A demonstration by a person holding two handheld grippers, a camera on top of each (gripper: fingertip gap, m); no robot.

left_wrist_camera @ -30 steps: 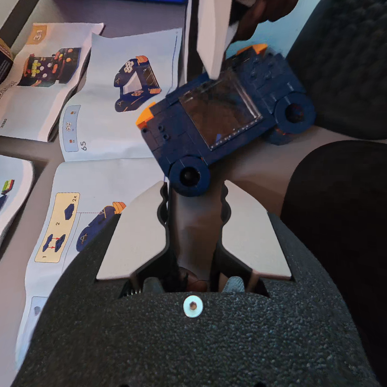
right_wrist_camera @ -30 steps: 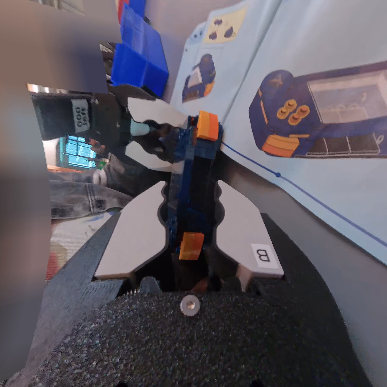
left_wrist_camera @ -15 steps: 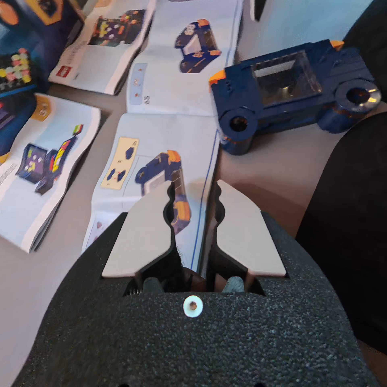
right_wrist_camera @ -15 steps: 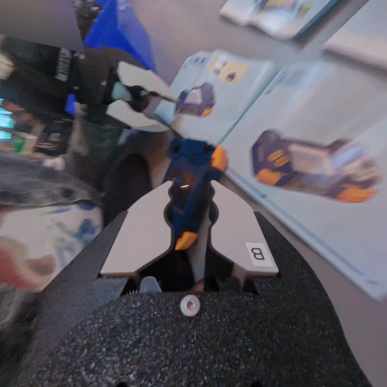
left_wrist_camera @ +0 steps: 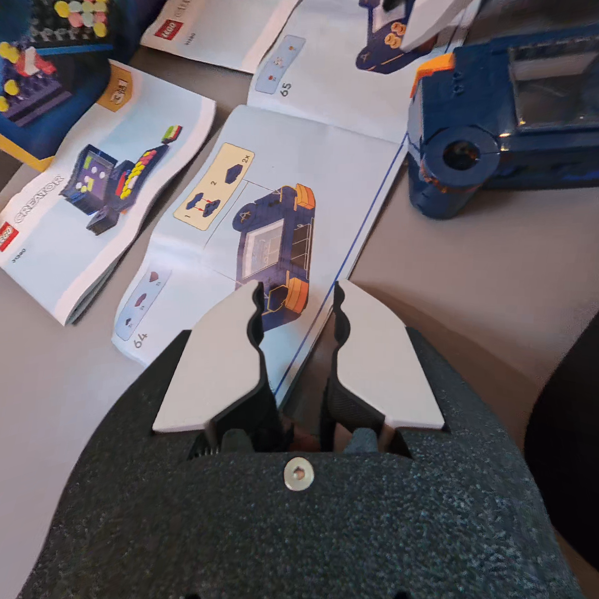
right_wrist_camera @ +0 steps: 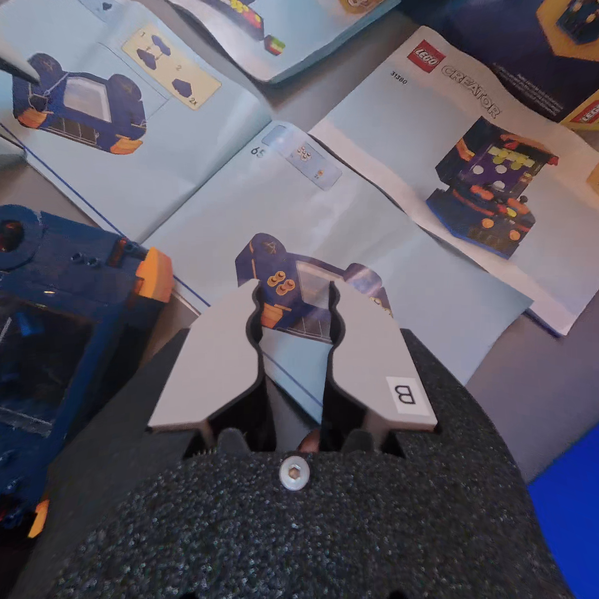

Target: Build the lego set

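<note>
Left wrist view: left gripper [left_wrist_camera: 296,287] is hanging over the open instruction booklet [left_wrist_camera: 311,129], fingers standing moderately apart w/ nothing between them, just the printed page showing thru the gap. The dark blue lego model [left_wrist_camera: 505,129] w/ orange corner and a clear window is sitting on the grey table [left_wrist_camera: 470,275] at upper right of frame, touching the booklet's right edge, well apart from the fingertips. A closed booklet [left_wrist_camera: 97,194] is lying at left, the set's box [left_wrist_camera: 42,74] at upper left, and a white fingertip of the right gripper [left_wrist_camera: 431,22] is poking in at top right, above the model. Right wrist view: right gripper [right_wrist_camera: 293,285] is also sitting moderately open and empty, over the booklet's page [right_wrist_camera: 291,210] at centre frame. The lego model [right_wrist_camera: 64,308] is lying at left edge of frame, beside the left finger but not between the fingers. Another closed booklet [right_wrist_camera: 453,146] is lying at upper right; something bright blue [right_wrist_camera: 567,502] is showing at lower right, can't tell what.
</note>
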